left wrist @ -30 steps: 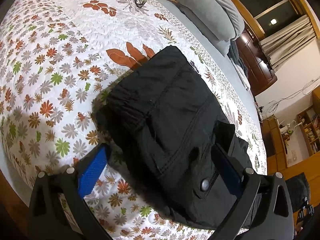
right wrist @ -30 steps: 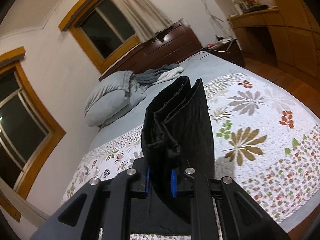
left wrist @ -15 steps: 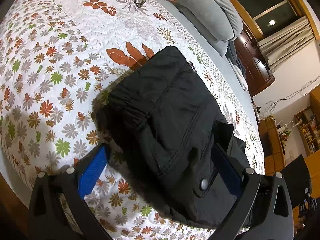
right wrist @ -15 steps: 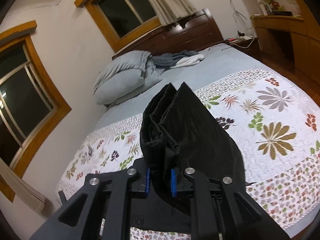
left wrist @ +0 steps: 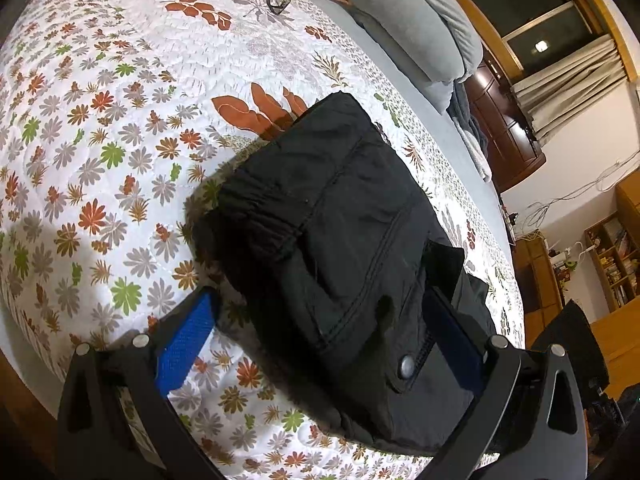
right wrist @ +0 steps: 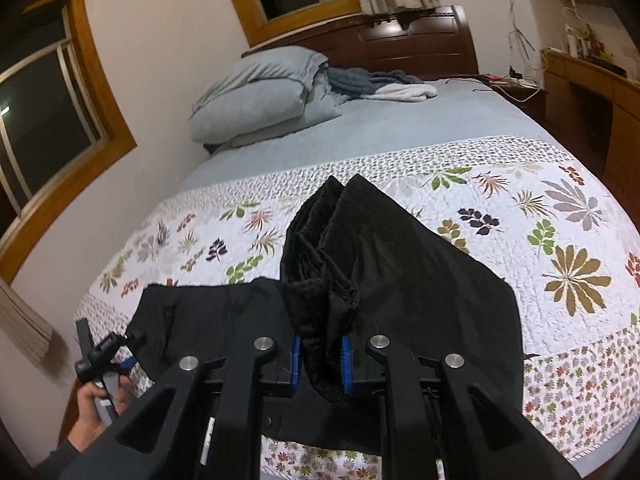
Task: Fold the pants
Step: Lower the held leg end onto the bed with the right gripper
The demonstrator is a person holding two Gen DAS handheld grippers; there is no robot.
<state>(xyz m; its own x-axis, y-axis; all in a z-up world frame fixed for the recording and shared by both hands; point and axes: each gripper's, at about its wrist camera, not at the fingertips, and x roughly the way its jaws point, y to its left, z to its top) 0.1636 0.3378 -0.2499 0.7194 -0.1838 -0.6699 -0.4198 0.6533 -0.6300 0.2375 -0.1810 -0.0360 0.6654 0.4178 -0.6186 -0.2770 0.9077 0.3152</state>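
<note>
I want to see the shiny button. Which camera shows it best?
The left wrist view: the silver snap button sits on the black pants, near the camera. The right wrist view shows the pants, but no button.

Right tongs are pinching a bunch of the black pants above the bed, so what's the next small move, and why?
Probably carry the right tongs forward and lower the pinched end onto the part of the black pants lying flat on the floral quilt, then release. The gripped folds stand raised, while the left tongs are open around the waistband end.
</note>
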